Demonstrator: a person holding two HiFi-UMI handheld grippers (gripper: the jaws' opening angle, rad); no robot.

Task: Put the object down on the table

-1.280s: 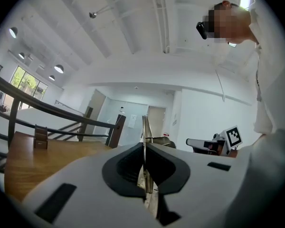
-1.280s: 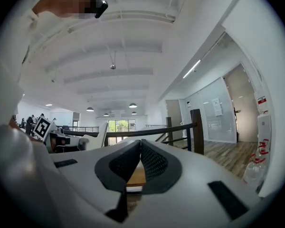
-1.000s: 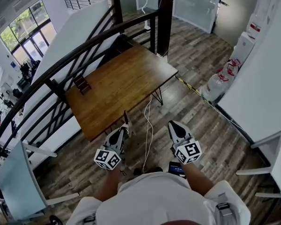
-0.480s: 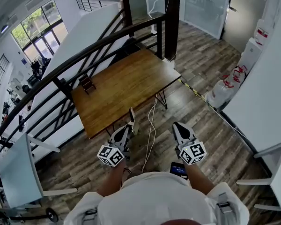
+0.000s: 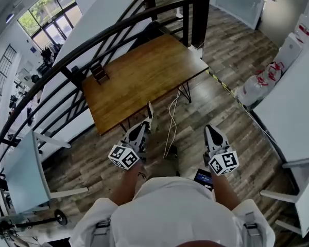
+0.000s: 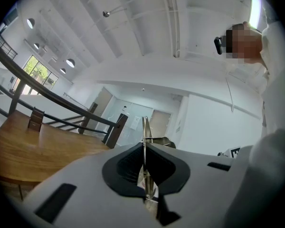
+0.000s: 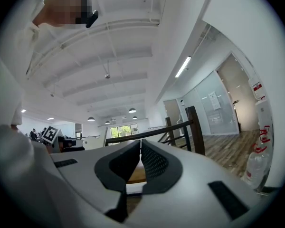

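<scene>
Now we grip the thin flat object (image 5: 151,113) edge-up in our left gripper (image 5: 144,129), near the wooden table (image 5: 144,76) edge, while our right gripper (image 5: 210,131) stays out of it, clenched empty.

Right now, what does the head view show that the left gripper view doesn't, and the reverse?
Only the head view: a white cable trailing down beside the brown wooden table, and white red-marked bags by the wall. Only the left gripper view: the white ceiling with round lamps. Both: the left gripper shut on a thin flat pale object, that table, the small dark stand on it, and the black railing.
</scene>
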